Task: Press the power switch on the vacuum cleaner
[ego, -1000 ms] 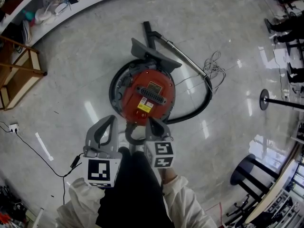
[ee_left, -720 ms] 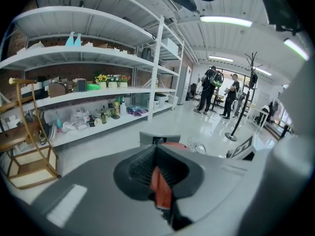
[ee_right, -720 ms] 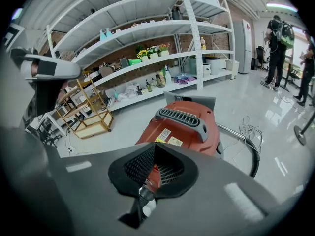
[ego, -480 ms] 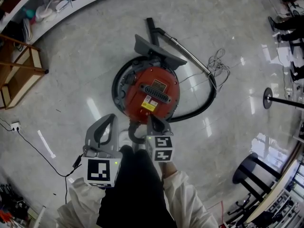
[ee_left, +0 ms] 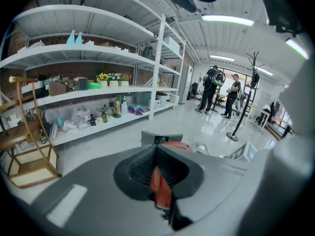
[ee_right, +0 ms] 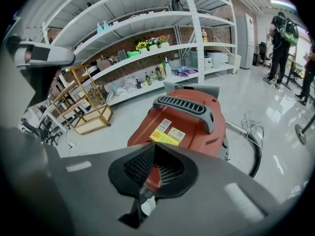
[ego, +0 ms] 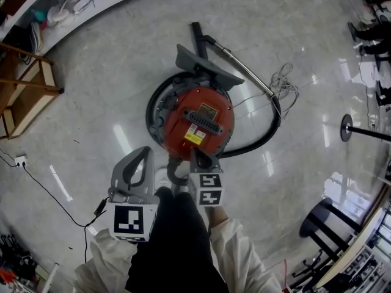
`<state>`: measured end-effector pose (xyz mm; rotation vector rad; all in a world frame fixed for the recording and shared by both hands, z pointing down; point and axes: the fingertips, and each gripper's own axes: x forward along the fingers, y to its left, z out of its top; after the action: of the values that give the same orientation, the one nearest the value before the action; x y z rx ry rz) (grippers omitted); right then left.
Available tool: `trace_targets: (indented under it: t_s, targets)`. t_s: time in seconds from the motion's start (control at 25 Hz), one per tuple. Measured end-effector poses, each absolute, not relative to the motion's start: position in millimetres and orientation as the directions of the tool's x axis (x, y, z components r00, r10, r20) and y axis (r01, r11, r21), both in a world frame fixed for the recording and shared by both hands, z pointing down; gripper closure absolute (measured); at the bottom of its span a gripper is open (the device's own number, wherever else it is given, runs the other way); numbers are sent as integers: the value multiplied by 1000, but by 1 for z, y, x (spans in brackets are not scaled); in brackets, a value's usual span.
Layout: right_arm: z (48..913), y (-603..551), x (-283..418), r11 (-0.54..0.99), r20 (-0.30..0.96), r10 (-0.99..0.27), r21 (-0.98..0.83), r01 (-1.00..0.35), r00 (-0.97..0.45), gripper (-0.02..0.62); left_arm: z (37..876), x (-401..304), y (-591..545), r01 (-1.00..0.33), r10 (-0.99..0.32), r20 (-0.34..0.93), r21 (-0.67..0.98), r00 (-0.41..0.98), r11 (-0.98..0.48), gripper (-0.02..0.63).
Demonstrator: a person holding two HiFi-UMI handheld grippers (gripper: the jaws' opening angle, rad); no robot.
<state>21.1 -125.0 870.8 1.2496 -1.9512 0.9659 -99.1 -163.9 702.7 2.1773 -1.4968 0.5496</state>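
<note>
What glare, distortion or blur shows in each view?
Head view: fisheye curve, bright glare streaks on the glossy floor, vacuum sharp. Left gripper view: fisheye bows the shelves, near jaws soft, ceiling lights blown out. Right gripper view: dark corners, vacuum sharp, jaws blurred.

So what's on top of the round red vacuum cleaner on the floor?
The red vacuum cleaner carries a grey ribbed handle and yellow and white stickers. The right gripper, shut, covers its near edge, so no power switch shows.
</note>
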Motion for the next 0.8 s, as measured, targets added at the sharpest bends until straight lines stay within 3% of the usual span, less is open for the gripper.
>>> trace_targets:
  t_s: [0.8]
  targets:
    - [886,-116,19,290,829,-434,-241,-926,-352,594,710,-94,-166,-937,-757,556,143,343,-319,606]
